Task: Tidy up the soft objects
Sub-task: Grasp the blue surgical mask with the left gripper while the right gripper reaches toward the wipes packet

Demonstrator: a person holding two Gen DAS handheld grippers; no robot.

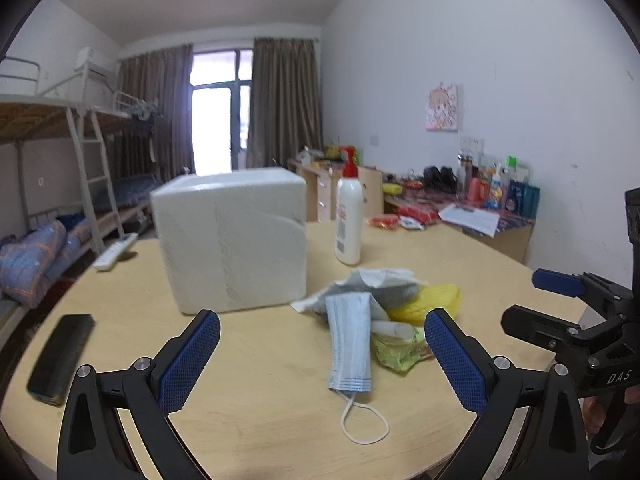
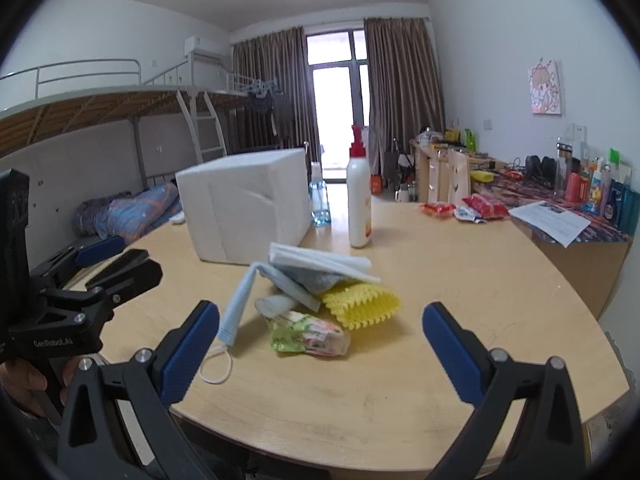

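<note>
- My left gripper [image 1: 322,364] and right gripper [image 2: 320,360] both hover over the desk's [image 2: 460,280] near edge, jaws spread, pinching nothing
- Mid-desk lies the soft heap: blue face mask [image 1: 349,344], green packet [image 2: 308,334], yellow sponge [image 2: 362,302], white cloths [image 2: 320,262]
- Beyond stand a white foam box [image 1: 232,240] and lotion bottle [image 2: 359,204]

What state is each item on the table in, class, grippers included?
Face mask: lying flat, ear loop loose.
Yellow foam net: lying on its side.
Pump bottle: upright.
White box: upright.
Left gripper: open, empty.
Right gripper: open, empty.
</note>
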